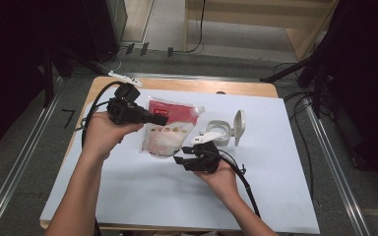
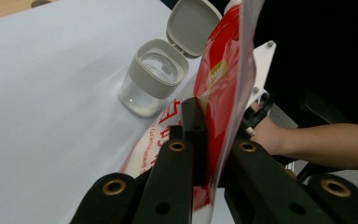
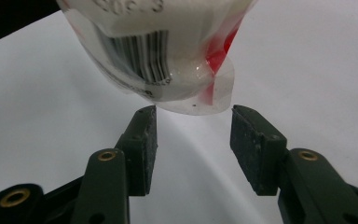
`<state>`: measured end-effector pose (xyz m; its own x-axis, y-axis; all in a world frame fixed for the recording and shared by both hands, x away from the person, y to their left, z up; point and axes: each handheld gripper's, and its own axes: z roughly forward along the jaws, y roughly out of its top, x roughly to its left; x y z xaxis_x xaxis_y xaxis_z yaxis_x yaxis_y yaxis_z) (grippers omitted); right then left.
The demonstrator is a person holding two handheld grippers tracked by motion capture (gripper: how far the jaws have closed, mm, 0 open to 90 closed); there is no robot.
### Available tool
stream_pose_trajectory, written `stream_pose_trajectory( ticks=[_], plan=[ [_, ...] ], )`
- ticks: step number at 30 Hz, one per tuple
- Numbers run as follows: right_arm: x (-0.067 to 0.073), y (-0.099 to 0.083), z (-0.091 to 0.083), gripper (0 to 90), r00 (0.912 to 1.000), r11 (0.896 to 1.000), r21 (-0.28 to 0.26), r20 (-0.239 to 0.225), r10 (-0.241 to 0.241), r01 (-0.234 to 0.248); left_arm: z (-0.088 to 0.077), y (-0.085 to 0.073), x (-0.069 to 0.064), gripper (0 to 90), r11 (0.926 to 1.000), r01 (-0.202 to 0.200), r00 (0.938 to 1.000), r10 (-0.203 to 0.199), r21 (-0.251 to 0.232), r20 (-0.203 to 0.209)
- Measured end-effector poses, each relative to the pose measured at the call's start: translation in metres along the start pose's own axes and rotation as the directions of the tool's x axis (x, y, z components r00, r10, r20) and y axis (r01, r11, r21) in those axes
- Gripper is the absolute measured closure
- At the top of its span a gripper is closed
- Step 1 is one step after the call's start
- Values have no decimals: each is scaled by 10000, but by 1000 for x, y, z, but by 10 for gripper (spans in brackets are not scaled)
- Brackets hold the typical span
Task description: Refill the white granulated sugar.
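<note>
My left tool (image 1: pixel 158 119) is clenched on the upper edge of the red-and-white pouch (image 1: pixel 170 130), holding it raised above the white sheet on the bench (image 1: pixel 128 187). My right tool (image 1: pixel 178 160) stands released just below the pouch's lower corner, jaws apart and not touching it. Just beside the pouch to the right stands the clear container (image 1: pixel 215 133), its hinged lid (image 1: pixel 239 127) open.

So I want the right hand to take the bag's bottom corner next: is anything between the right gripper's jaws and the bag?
Nothing visible. The right gripper has its jaws open just below the bag, which the left gripper holds clamped; only bare white table sheet lies behind.
</note>
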<state>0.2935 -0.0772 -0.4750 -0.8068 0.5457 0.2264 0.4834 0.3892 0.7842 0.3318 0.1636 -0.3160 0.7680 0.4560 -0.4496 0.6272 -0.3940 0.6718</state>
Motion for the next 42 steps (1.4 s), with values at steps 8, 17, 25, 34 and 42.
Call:
stream_pose_trajectory(
  ticks=[8,17,25,34,42],
  plan=[
    [2,-12,16,539,9981,9985,0,302,-543,544,4,0,-1,900,9992,359,9980,-367,149,511],
    [11,-21,20,574,9945,9921,-695,88,-1040,1044,18,-3,9,900,9936,1119,9910,-1129,167,724],
    [27,-18,13,573,9858,9824,-816,68,-1678,1678,23,-1,3,897,9971,758,9971,-758,-7,78],
    [37,-10,4,594,9898,9868,-1144,-708,-1233,1148,46,-1,-4,804,9944,-206,9995,229,1040,-206],
    [37,-11,1,585,9905,9891,-1133,-893,-1049,945,48,-2,3,900,9896,741,9957,-804,1233,465]
  ],
)
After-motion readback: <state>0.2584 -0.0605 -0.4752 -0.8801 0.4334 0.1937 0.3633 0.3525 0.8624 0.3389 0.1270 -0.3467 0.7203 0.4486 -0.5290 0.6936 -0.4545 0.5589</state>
